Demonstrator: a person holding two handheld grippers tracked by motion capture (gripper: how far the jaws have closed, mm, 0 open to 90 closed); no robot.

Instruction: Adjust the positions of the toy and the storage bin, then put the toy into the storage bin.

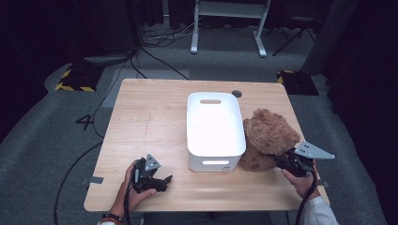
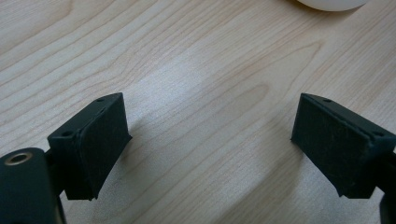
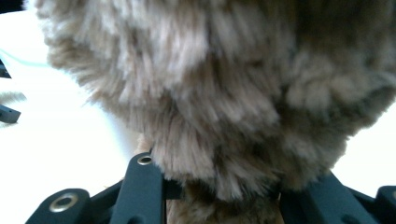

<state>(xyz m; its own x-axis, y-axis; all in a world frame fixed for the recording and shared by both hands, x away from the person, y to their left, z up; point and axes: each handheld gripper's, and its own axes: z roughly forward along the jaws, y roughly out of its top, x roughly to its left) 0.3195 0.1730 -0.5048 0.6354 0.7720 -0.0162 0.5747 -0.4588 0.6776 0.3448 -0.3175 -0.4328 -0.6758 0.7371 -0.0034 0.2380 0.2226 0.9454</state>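
A brown teddy bear (image 1: 266, 138) sits on the table, leaning against the right side of a white bin (image 1: 192, 126). My right gripper (image 1: 280, 161) is at the bear's near right side. In the right gripper view the bear's fur (image 3: 219, 93) bulges between the two jaws and hides the fingertips, and the gripper (image 3: 224, 191) looks closed on the plush. My left gripper (image 1: 162, 183) lies low over the table's front left. In its own view it (image 2: 210, 140) stands open over bare wood, with nothing between its pads (image 2: 100, 142).
The bin is empty, with a handle slot in its near and far walls; one corner (image 2: 331, 3) peeks in at the top of the left gripper view. The wooden table (image 1: 150, 117) stands on grey carpet with cables (image 1: 155, 56). Desk legs (image 1: 195, 33) stand behind.
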